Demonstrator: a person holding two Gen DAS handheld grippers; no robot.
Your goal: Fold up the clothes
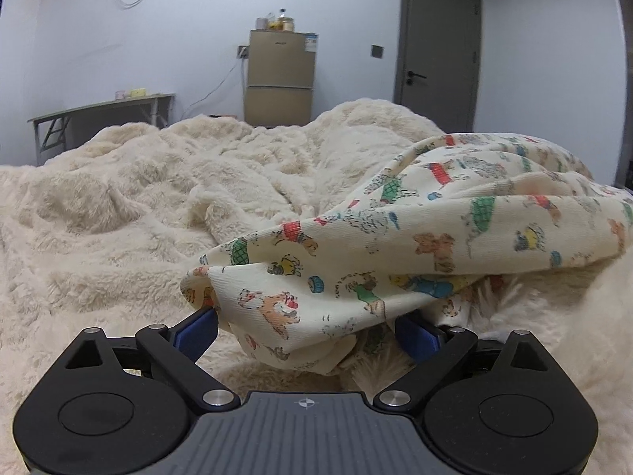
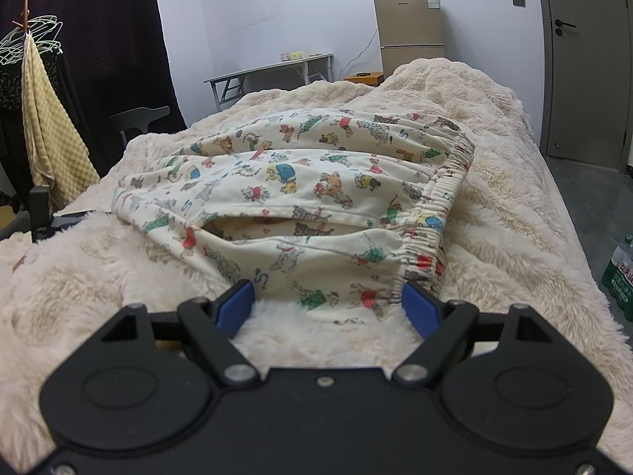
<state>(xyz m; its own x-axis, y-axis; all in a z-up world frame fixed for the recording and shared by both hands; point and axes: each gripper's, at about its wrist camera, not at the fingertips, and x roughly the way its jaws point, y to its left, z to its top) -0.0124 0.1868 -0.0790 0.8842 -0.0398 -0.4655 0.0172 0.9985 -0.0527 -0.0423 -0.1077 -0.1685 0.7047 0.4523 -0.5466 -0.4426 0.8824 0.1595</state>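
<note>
Two tools, left tool [image 1: 306,326] and right tool [image 2: 328,304], both spread, flank one printed garment [image 2: 300,182] on one blanket [image 2: 494,206].

Cream pyjama trousers [image 2: 300,182] with cartoon dog print lie crumpled on my fluffy cream bed blanket [image 2: 514,206], roughly doubled over; elastic gathered waistband on right side, pocket slit gaping open near me; leg end [image 1: 300,301] bunched, drooping in folds
</note>
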